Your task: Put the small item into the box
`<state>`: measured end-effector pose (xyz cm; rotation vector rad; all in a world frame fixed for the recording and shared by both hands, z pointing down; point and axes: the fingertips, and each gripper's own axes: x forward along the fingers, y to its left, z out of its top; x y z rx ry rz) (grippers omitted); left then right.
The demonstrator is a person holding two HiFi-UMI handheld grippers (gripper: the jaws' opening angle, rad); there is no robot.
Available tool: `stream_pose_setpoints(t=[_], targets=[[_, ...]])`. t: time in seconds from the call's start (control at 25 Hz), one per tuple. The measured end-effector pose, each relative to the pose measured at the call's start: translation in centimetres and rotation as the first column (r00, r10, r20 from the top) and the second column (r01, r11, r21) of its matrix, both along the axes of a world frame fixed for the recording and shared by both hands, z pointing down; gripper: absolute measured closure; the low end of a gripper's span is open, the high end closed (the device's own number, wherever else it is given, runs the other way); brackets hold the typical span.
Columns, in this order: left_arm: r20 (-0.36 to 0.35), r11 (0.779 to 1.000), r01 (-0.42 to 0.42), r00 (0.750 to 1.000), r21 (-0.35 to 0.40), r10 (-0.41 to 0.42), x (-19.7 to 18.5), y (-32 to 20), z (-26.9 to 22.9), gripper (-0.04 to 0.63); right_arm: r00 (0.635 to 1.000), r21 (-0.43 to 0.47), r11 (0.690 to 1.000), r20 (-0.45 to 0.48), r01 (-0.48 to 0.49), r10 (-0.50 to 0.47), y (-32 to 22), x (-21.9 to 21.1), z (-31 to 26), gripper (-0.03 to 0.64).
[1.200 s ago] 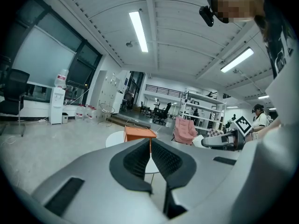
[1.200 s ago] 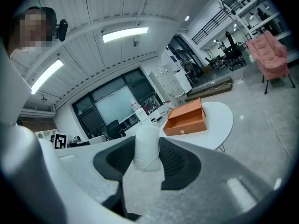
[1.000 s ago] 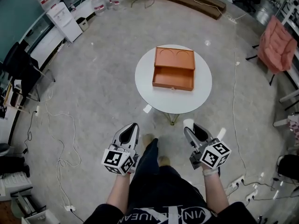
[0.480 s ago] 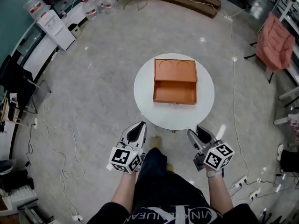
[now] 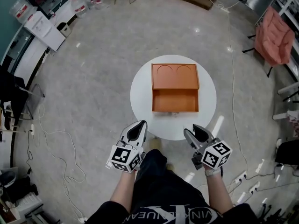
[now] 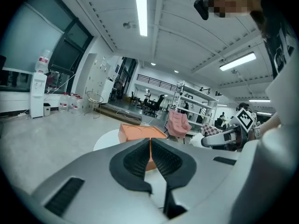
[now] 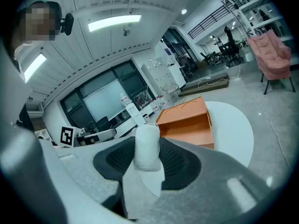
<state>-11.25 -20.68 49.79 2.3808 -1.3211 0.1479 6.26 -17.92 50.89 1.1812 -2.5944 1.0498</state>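
Note:
An orange box (image 5: 174, 87) with an open drawer at its near side stands on a round white table (image 5: 140, 101). Both grippers hover side by side just before the table's near edge. My left gripper (image 5: 138, 125) is shut, its pads (image 6: 163, 158) pressed together with nothing between them. My right gripper (image 5: 193, 130) is shut on a small white roll-shaped item (image 7: 146, 146) that stands upright between the jaws. From the left gripper view the box (image 6: 135, 132) lies straight ahead. In the right gripper view the box (image 7: 187, 120) sits ahead, slightly to the right.
A pink chair (image 5: 273, 35) stands at the far right. A white water dispenser (image 5: 42, 28) and water bottles (image 5: 86, 1) are at the far left. Cables (image 5: 51, 139) trail over the grey floor. A power strip (image 5: 243, 178) lies to my right. My legs (image 5: 154, 171) are below the grippers.
The person has stepped closer, so the table and box now lie nearer to both grippers. The right gripper still holds the white item and the left stays shut.

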Motion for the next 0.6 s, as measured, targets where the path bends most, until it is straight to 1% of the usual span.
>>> stream_pose_setpoints(t=[0.12, 0.32, 0.6], targets=[[0.017, 1.000, -0.024, 1.000, -0.014, 0.025, 0.1, -2.0, 0.8, 0.580, 1.000, -0.009, 1.000, -0.028, 0.009, -0.009, -1.8, -0.6, 0.5, 0.451], [0.026, 0.997, -0.061, 0.998, -0.043, 0.062, 0.1, -4.5, 2.2, 0.581, 0.997, -0.028, 0.999, -0.074, 0.016, -0.018, -4.2, -1.3, 1.5, 0.451], [0.009, 0.992, -0.100, 0.995, -0.078, 0.101, 0.5, -7.0, 3.9, 0.581, 0.995, -0.056, 0.998, -0.100, 0.004, -0.009, -6.9, -1.8, 2.7, 0.451]])
